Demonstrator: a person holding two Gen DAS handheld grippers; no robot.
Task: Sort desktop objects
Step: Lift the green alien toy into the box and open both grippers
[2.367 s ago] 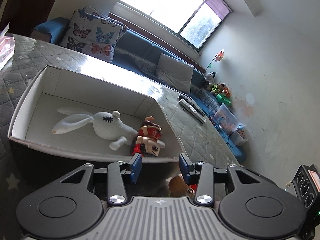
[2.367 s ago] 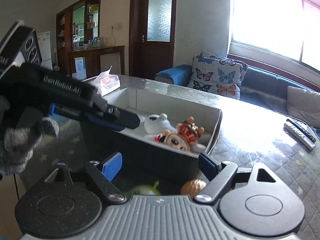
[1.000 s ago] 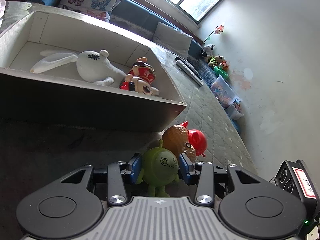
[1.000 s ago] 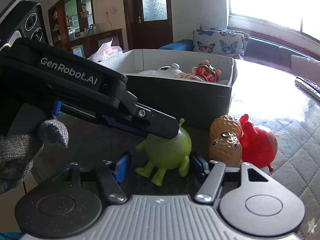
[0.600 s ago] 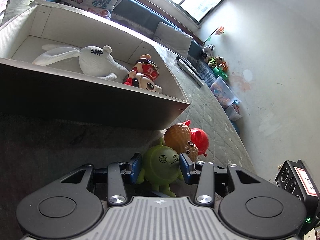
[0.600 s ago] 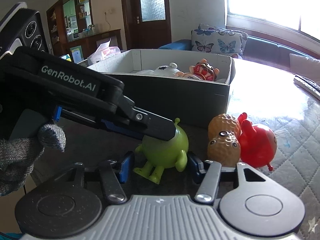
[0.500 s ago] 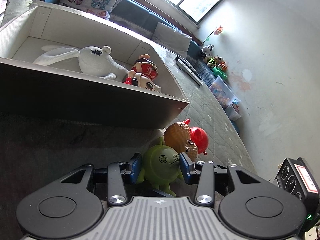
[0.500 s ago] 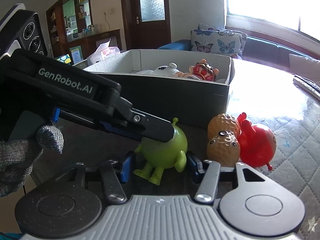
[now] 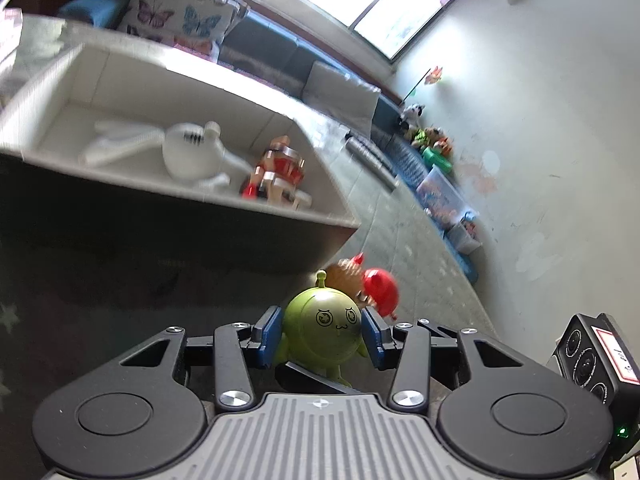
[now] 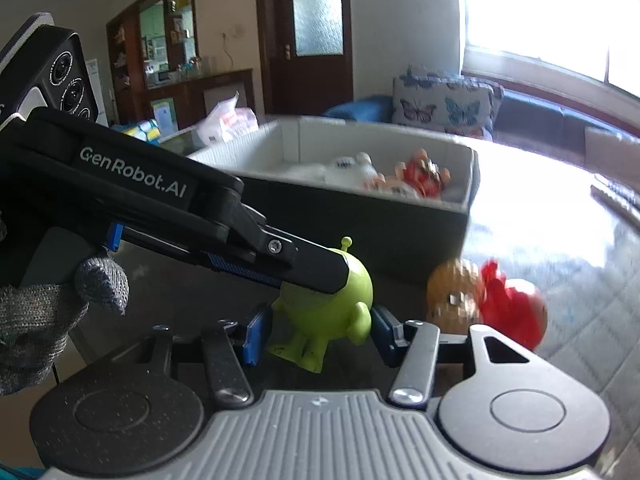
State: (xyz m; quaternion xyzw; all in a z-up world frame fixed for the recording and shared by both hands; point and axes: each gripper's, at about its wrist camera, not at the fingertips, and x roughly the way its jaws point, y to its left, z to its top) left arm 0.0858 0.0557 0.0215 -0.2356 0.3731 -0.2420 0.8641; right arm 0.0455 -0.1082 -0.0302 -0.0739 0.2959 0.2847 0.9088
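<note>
My left gripper (image 9: pixel 322 334) is shut on a round green toy (image 9: pixel 323 330) with a drawn face and an antenna, and holds it off the table. In the right wrist view the same green toy (image 10: pixel 340 300) hangs from the left gripper's fingers (image 10: pixel 304 264), between my right gripper's (image 10: pixel 318 336) open blue pads, which do not touch it. An orange peanut-shaped toy (image 10: pixel 450 292) and a red toy (image 10: pixel 512 308) sit on the table to the right. The open box (image 9: pixel 324 216) holds a white rabbit toy (image 9: pixel 188 152) and a red doll (image 9: pixel 280 172).
The box (image 10: pixel 466 184) stands on a quilted table cover (image 9: pixel 408 240). Remote controls (image 9: pixel 368 156) lie farther along the table. A sofa with butterfly cushions (image 9: pixel 180 16) is behind. A tissue packet (image 10: pixel 230 116) lies beyond the box.
The left gripper has lifted the green toy off the table and both views have risen; the peanut and red toys now lie lower and farther off. The right gripper stays open around the toy.
</note>
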